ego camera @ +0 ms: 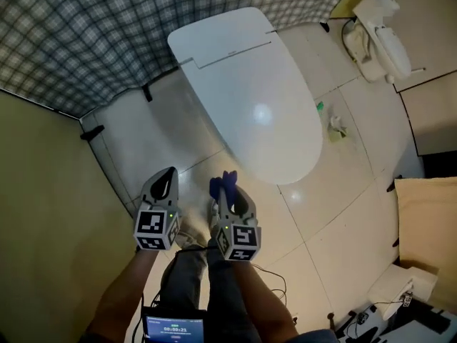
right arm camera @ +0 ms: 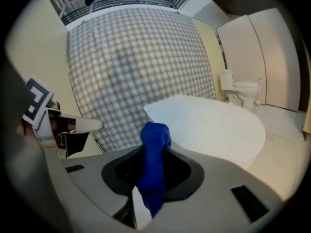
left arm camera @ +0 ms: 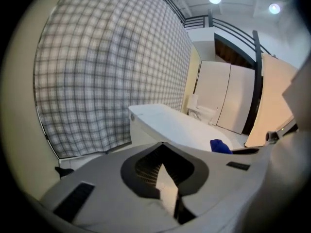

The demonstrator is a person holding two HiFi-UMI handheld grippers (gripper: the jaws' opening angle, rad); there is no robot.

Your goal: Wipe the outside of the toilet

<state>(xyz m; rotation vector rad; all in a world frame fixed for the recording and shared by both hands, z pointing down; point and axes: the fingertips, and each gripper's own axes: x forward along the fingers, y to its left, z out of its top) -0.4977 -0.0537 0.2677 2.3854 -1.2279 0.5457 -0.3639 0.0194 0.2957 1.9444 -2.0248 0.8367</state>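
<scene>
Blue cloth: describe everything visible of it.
The blue cloth looks like soft, deep-blue fabric bunched into a narrow wad. The right gripper is shut on its middle; a rounded end pokes past the jaw tips and the rest runs back between them. It is held in the air short of the toilet, touching only the jaws.

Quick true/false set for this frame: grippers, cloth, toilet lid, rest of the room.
1. The right gripper is clamped on a blue cloth. True.
2. The toilet's lid is up. False: it is down.
3. The left gripper holds a sponge. False: its jaws are together with nothing between them.
4. A second toilet stands further back in the room. True.
</scene>
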